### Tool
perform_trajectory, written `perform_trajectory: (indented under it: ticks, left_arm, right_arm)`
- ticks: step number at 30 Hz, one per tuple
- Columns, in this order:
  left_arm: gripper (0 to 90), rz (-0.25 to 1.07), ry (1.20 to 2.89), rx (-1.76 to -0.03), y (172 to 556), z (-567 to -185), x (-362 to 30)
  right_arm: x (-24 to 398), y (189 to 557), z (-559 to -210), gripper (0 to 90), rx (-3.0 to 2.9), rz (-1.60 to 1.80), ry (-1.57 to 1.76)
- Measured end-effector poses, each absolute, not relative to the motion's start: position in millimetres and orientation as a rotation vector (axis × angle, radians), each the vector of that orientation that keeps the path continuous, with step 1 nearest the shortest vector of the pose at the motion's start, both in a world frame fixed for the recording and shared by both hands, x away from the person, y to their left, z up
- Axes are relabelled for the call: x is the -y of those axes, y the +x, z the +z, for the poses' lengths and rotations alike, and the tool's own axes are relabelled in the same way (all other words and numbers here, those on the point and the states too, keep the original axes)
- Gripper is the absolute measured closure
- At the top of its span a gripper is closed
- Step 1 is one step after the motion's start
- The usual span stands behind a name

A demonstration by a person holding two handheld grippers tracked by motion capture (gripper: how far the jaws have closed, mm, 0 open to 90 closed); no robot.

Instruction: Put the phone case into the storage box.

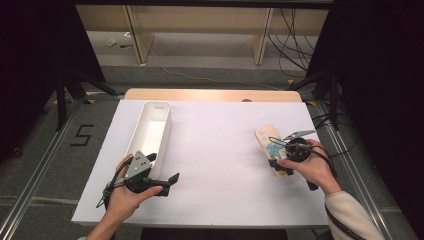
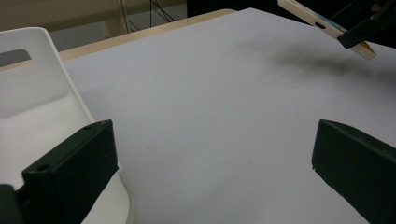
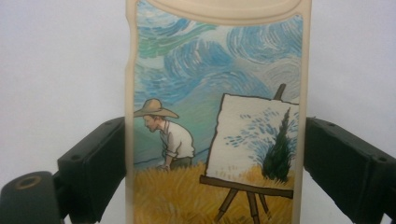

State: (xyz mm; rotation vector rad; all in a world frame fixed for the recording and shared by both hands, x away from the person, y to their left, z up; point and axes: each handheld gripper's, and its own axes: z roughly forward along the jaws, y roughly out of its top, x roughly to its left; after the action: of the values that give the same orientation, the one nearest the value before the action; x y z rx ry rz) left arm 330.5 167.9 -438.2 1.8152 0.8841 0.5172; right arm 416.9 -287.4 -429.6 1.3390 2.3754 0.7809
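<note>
Phone case (image 3: pixel 218 116) outside white bin (image 1: pixel 150 134)

You see a long white bin (image 1: pixel 150 132) lying lengthwise at the left of the white tabletop (image 1: pixel 215 150), a handle slot in its end wall. Behind stand wooden shelf legs (image 1: pixel 137 30) and loose cables (image 1: pixel 292 40).

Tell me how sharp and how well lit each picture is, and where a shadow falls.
High view: even light, dark edges, small things soft. Left gripper view: the jaws blur close up, and a soft shadow lies on the table under the phone case. Right gripper view: the case's painting is sharp, without glare.
</note>
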Motion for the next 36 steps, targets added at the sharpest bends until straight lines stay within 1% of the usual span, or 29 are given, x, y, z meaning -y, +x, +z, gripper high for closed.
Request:
perform_trajectory:
  ticks: [10,19,36]
  left_arm:
    - [0.0,0.520,1.815,-0.878,330,-438,-168]
    - [0.0,0.517,1.818,-0.875,331,-438,-167]
    - [0.0,0.523,1.818,-0.874,331,-438,-167]
  right_arm:
    - [274,408,-433,11.2,-2.309,0.954,1.235]
    - [266,402,-428,11.2,-2.240,1.075,1.156]
    - [250,392,-426,11.3,-2.197,1.181,1.082]
